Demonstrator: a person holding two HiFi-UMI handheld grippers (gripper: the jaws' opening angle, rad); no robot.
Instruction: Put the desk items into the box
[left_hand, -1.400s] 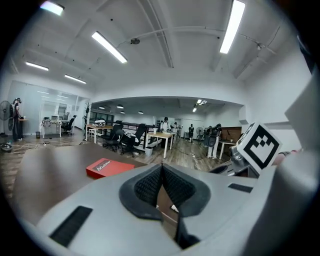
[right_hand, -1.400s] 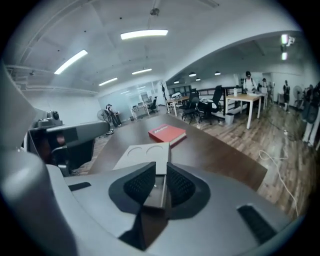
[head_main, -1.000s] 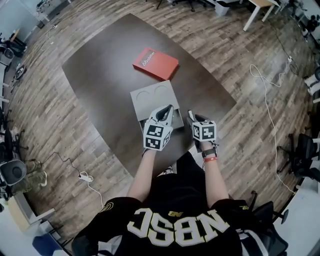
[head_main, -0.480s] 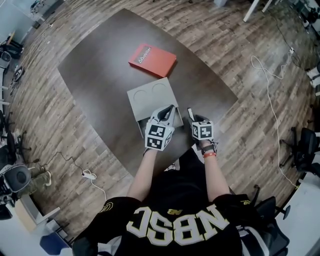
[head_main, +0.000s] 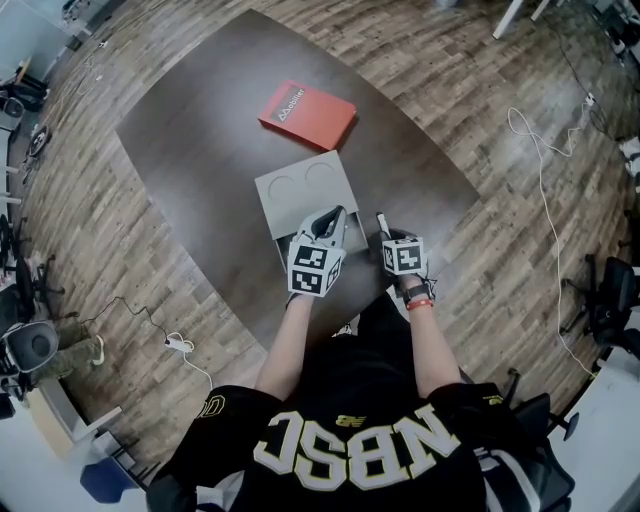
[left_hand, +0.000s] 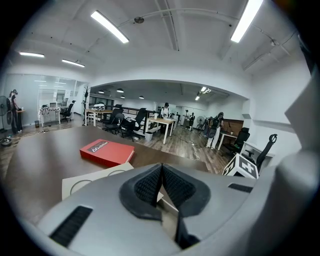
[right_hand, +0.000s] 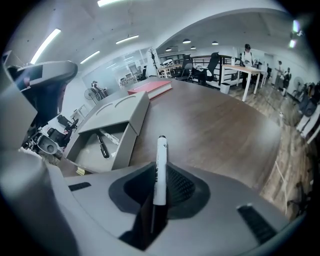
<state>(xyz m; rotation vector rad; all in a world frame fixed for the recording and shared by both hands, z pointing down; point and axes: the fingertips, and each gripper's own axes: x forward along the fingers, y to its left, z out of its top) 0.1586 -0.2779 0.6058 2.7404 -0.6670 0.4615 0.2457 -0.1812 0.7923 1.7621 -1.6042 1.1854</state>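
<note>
Jaws just closed, the right hand-held gripper (right_hand: 158, 176) clamps a white marker (right_hand: 160, 150), print perhaps black; left hand-held gripper (left_hand: 162, 172) closed.

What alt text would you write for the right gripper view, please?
The right gripper, whose jaws have just been closing, holds a white marker, the dark table beyond it. At left stands an open grey box with pens inside; a red book lies behind.

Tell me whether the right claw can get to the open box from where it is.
Probably yes. The right claw, its jaws just closed on a marker, points towards the open box with only table between them; nothing stands in the way.
</note>
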